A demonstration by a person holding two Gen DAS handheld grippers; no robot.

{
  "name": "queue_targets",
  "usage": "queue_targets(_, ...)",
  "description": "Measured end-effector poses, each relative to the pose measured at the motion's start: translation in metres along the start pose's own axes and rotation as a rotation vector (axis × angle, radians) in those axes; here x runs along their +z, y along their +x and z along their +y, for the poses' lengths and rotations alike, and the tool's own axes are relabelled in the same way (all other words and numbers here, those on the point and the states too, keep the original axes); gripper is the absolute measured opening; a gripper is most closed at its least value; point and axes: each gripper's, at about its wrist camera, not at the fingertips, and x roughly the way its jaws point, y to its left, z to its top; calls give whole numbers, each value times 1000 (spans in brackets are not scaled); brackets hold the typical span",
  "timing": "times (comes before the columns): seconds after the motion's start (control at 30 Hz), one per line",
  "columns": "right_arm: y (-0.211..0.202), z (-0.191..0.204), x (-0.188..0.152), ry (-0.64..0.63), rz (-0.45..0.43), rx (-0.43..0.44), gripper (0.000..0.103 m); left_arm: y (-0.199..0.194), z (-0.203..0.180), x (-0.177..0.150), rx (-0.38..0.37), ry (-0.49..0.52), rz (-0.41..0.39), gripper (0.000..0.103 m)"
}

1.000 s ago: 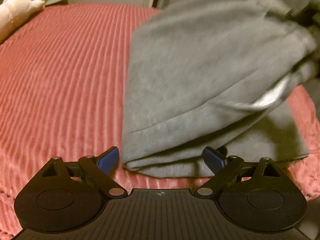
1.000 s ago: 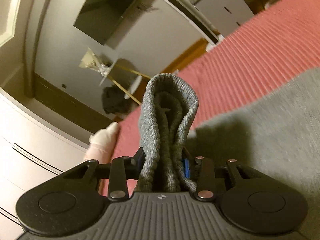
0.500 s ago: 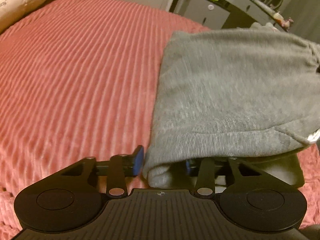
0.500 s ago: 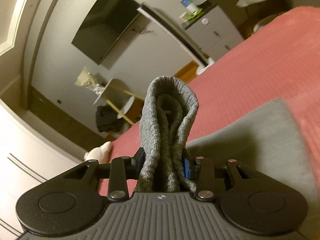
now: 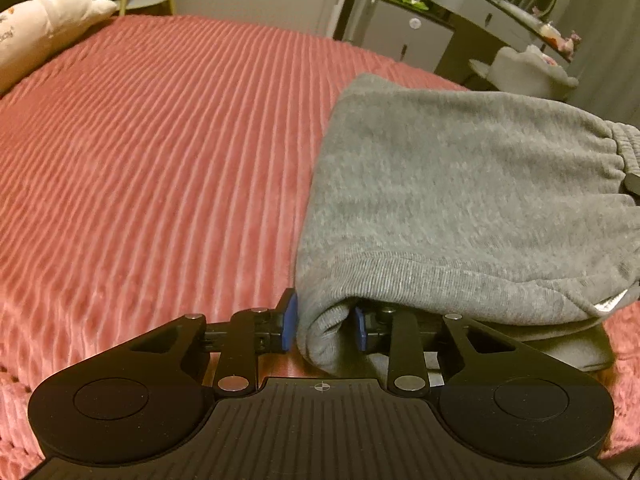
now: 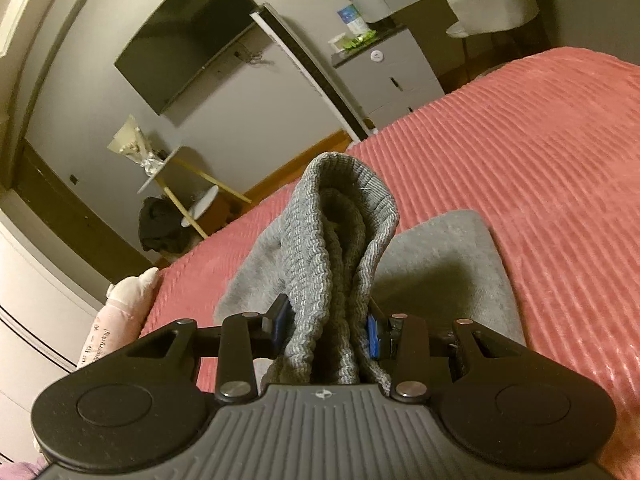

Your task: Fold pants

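Two grips are now had on the grey sweatpants lying on the pink bedspread: the left gripper, wide a second ago, is closing on the folded corner, while the ribbed waistband is clamped in the right gripper, so another fold can be carried over.

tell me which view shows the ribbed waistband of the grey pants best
The right wrist view. The ribbed waistband stands bunched upright at frame centre, clamped in the right gripper, its ribs sharp. In the left wrist view only a gathered sliver shows at the right edge, where the pants lie on the bedspread.
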Motion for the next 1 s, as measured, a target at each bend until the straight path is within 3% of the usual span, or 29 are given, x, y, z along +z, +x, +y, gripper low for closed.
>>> queue_targets(0.07,-4,-8,-3,1,-14,30,37,-1,3,-1,-6,-24,5,31)
queue_targets(0.13,0,-13,-6,-13,-9,2,37,5,6,-1,-3,-36,35,31)
queue_targets(0.27,25,-29,-21,-58,68,-203,38,6,6,-2,-16,-16,47,32)
queue_targets(0.33,30,-35,-28,-63,79,-237,38,8,9,-1,-25,-23,53,32)
queue_targets(0.47,26,-40,-30,-23,60,-201,41,17,18,-1,-46,-63,105,36)
queue_targets(0.57,26,-49,-32,2,83,-188,65,22,20,-2,-52,-77,130,43)
queue_targets(0.6,28,-50,-34,3,104,-182,69,23,20,-2,-53,-80,136,44)
queue_targets(0.73,38,-54,-40,23,167,-182,70,27,21,-3,-71,-90,156,44)
queue_targets(0.8,36,-53,-41,31,148,-186,57,27,20,-3,-74,-97,160,45)
queue_targets(0.87,32,-51,-40,21,147,-182,55,27,19,-4,-76,-98,158,45)
queue_targets(1.0,25,-59,-41,77,170,-174,65,26,18,-4,-69,-94,157,45)
